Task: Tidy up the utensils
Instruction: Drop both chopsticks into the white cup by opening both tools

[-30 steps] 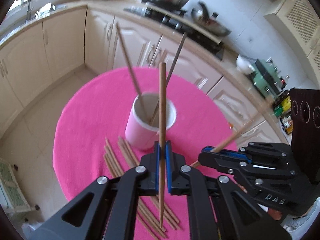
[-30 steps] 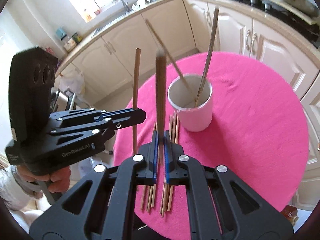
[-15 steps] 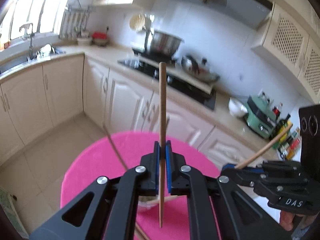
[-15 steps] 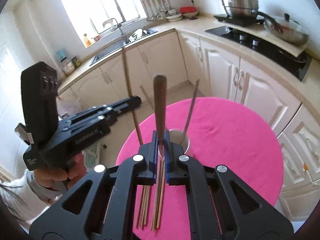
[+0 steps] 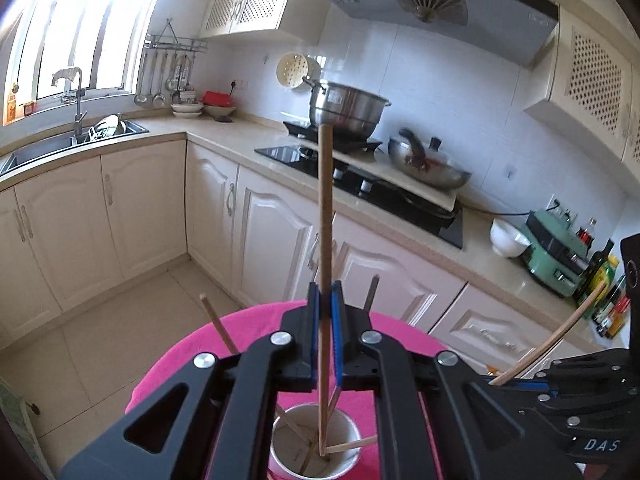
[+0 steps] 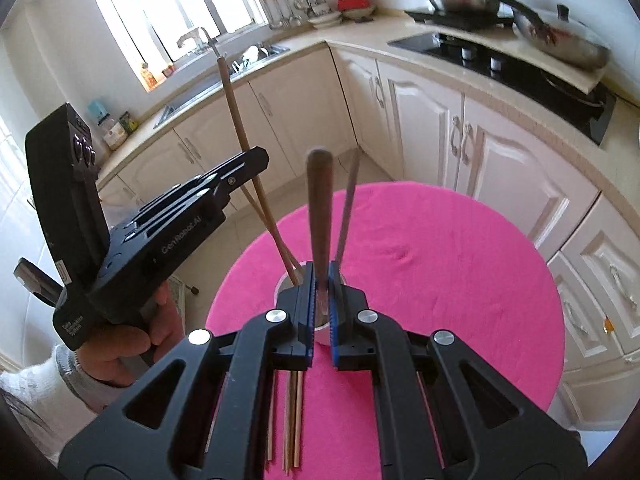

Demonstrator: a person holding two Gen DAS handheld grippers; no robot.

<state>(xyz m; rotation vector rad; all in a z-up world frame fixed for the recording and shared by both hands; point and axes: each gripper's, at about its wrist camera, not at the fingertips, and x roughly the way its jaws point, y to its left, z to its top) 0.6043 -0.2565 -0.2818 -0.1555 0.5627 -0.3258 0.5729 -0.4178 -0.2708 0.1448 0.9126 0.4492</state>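
Note:
My left gripper [image 5: 325, 292] is shut on an upright wooden chopstick [image 5: 325, 208] whose lower end reaches down into the white-lined cup [image 5: 294, 458]. The cup stands on the round pink table [image 5: 180, 360] and holds a few other sticks. In the right wrist view the left gripper [image 6: 260, 158] hangs at the left with its chopstick [image 6: 234, 108] slanting down toward the cup [image 6: 285, 282]. My right gripper [image 6: 321, 276] is shut on a darker chopstick [image 6: 320, 208] just above the cup, which its jaws mostly hide. The right gripper [image 5: 494, 381] also shows at the lower right with its stick [image 5: 560, 332].
Several loose chopsticks [image 6: 292, 420] lie on the pink table [image 6: 440, 280] beneath my right gripper. A person's hand [image 6: 120, 340] holds the left gripper. Cream cabinets [image 5: 140, 208] ring the table. A hob with a steel pot [image 5: 346, 110] and a pan [image 5: 428, 166] stands on the far counter.
Both grippers rose with their chopsticks and tipped upward, so more of the kitchen shows. The left chopstick's lower end now sits in the cup. The right gripper came over the cup.

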